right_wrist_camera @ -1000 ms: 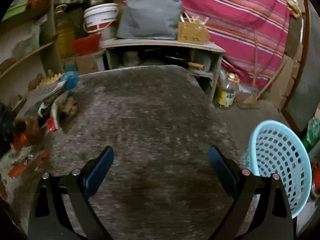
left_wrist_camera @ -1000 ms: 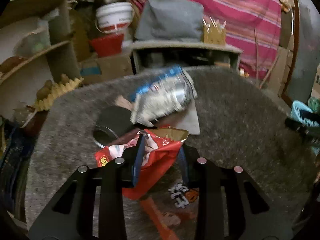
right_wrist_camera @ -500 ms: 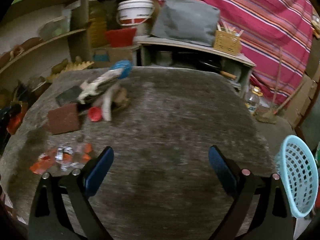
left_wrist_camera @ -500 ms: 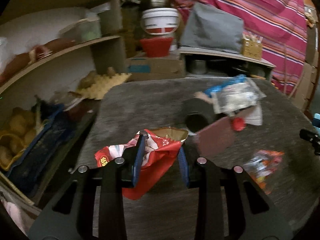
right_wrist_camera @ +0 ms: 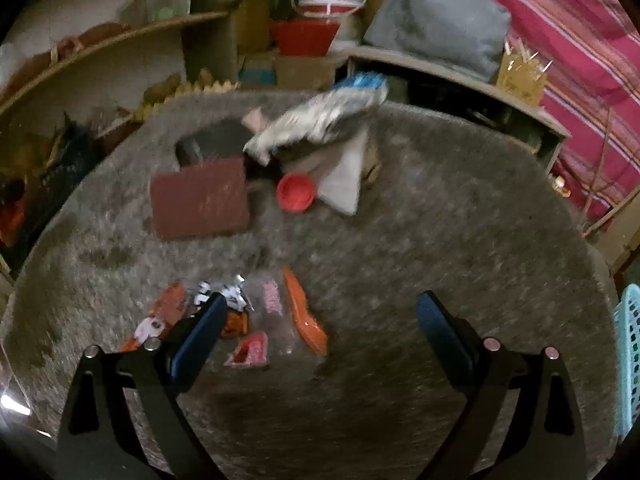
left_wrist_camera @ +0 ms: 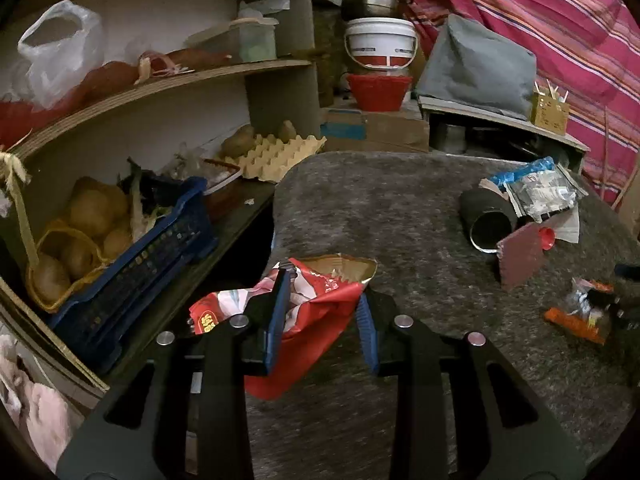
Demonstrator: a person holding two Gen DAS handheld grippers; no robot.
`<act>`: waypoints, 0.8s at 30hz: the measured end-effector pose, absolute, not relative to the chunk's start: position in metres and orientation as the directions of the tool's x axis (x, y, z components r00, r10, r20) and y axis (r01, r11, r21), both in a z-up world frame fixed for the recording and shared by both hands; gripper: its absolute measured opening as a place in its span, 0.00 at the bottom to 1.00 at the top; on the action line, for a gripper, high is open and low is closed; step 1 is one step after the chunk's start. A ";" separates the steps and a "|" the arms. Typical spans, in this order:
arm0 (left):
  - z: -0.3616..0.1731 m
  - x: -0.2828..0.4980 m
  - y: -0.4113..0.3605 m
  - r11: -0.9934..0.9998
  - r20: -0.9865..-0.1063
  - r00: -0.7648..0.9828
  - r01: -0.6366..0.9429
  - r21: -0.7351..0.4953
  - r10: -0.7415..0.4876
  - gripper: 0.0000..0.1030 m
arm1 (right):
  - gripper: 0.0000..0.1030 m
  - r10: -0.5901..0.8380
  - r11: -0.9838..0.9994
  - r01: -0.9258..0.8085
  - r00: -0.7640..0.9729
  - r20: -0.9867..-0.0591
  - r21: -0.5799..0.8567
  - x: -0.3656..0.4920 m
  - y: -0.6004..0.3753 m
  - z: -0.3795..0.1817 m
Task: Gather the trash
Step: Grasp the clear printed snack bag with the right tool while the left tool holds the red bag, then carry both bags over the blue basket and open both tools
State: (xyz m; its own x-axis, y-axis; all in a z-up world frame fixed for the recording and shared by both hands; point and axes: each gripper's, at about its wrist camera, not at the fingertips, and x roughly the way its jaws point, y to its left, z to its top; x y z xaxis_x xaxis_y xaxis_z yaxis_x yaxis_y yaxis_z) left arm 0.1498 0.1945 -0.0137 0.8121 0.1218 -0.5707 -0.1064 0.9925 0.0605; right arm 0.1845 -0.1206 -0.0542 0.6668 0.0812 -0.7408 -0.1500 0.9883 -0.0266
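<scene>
Both views have swung left since a second ago, and the shelf with the blue crate (left_wrist_camera: 132, 268) now fills the space left of the left gripper (left_wrist_camera: 322, 300), which pinches a red snack bag (left_wrist_camera: 316, 312) between its blue pads, clear above the grey table (left_wrist_camera: 400, 208). Ahead to its right lie a black cup (left_wrist_camera: 486, 216) and a red cap (right_wrist_camera: 295, 192). Right gripper (right_wrist_camera: 320, 320), jaws spread wide and empty, hangs over the orange wrappers (right_wrist_camera: 304, 312), its left finger over them; a blue basket (right_wrist_camera: 630, 356) sits at far right.
</scene>
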 end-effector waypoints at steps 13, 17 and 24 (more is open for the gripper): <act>-0.011 0.147 0.170 0.994 -0.560 0.822 -0.057 0.096 0.101 0.30 | 0.25 0.201 0.962 -0.270 0.609 -0.767 0.038 0.175 -0.111 -0.067; -0.011 0.152 0.159 0.993 -0.566 0.818 -0.058 0.102 0.106 0.30 | 0.12 0.200 0.964 -0.265 0.637 -0.744 0.033 0.172 -0.116 -0.058; -0.001 0.161 0.126 0.996 -0.557 0.827 -0.030 0.085 0.073 0.30 | 0.10 0.170 0.981 -0.190 0.727 -0.666 0.043 0.165 -0.160 -0.024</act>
State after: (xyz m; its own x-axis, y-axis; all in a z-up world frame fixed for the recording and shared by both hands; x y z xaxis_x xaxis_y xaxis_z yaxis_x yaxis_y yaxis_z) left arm 0.1613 0.1257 -0.0012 0.8273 0.0727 -0.5570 -0.0304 0.9959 0.0849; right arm 0.1652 -0.1602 -0.0242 0.7268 0.1697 -0.6656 -0.1896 0.9809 0.0431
